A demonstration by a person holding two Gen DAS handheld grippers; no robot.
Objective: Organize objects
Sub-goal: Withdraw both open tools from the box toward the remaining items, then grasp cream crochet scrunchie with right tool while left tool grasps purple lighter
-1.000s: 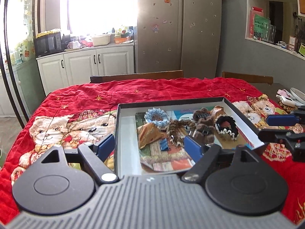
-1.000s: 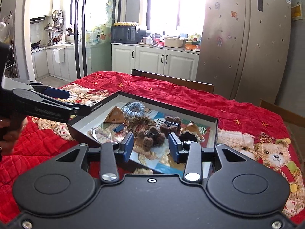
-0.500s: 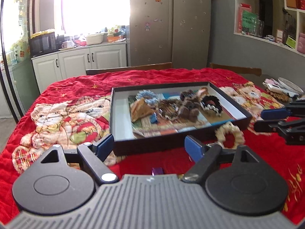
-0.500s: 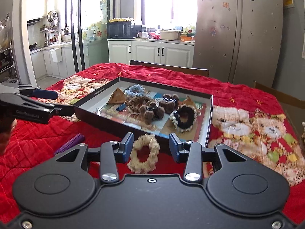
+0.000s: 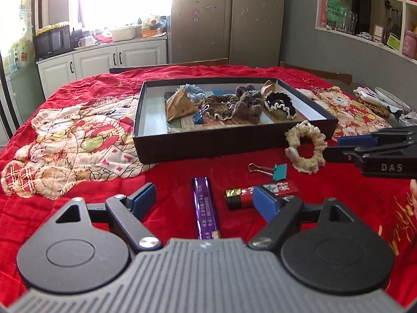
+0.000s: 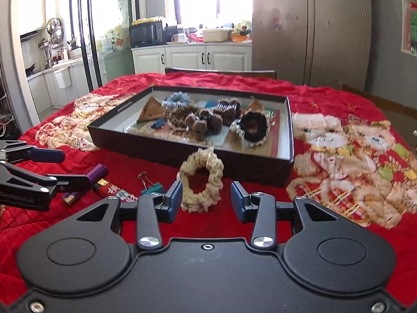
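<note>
A shallow black box (image 5: 198, 146) sits on a red quilt (image 5: 91, 182) printed with teddy bears. Everything below is placed relative to that box.

Inside the box lie several hair scrunchies in blue, brown and black, a brown triangular packet and a small blue clip, crowded toward its middle and far side.

In front of the box's near wall, four things lie on the quilt. A cream scrunchie (image 6: 200, 182) lies flat just before the wall, near the box's right end, its ring open upward. To its left is a teal binder clip (image 5: 276, 170), its wire handles pointing left along the wall. Nearer the viewer lies a red lighter (image 5: 260, 193), its long axis running roughly parallel to the box's near wall, gold end to the left. Left of that, a purple stick (image 5: 206, 208) lies with its long axis pointing away from the viewer, toward the box.

The left gripper (image 5: 206, 200) hovers in front of the box with jaws wide apart, straddling the purple stick without touching it. The right gripper (image 6: 206, 200) hovers before the cream scrunchie, jaws partly apart and empty, the scrunchie lying just beyond the fingertips.
</note>
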